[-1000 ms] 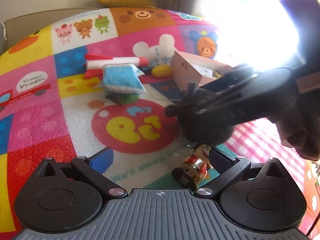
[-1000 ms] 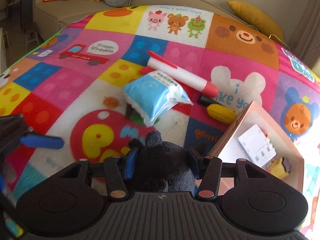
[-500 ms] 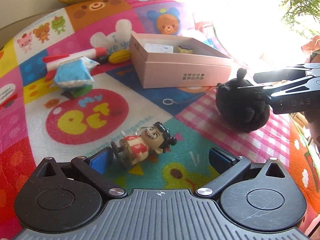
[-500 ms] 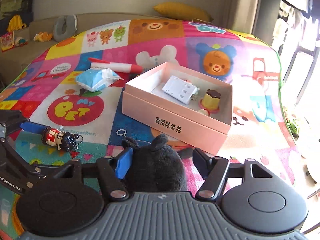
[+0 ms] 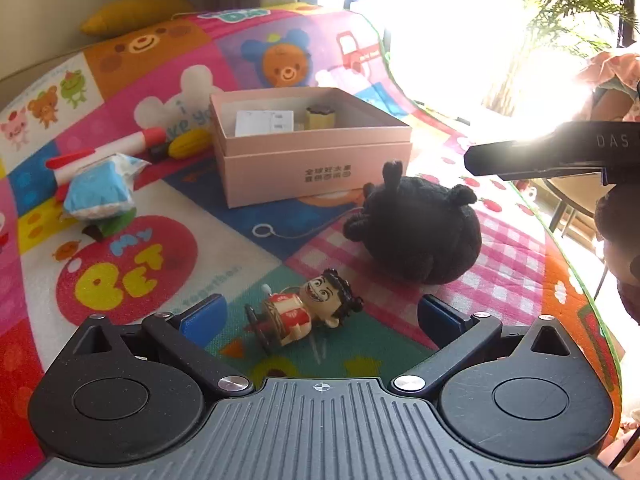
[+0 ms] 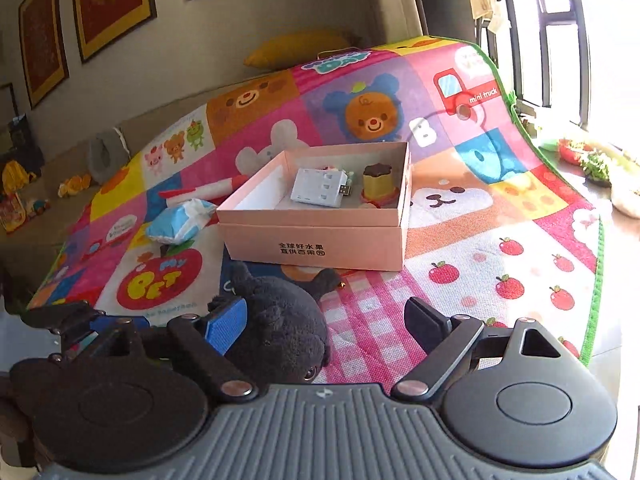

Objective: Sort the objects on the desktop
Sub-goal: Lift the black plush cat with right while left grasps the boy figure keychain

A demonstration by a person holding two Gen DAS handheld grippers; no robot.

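**Two toys down on the mat, box not yet fed**

Two grippers, both empty right now. Your left gripper [image 5: 320, 316] sits wide with the little doll figure [image 5: 304, 308] lying on the mat [image 5: 520, 280] between its fingers, not pinched. Your right gripper [image 6: 320, 320] has its jaws opening, and the black plush [image 6: 280, 320] sits loose on the pink check patch between them, brushing the blue pad at most. Looks like the drop-off step, just in front of the pink box [image 6: 320, 240]. Next you'd want to back the right clear, then close the left on the doll. Farther back, the blue pack [image 5: 100, 192], rocket pen [image 5: 104, 148] and corn toy [image 5: 188, 142] wait.
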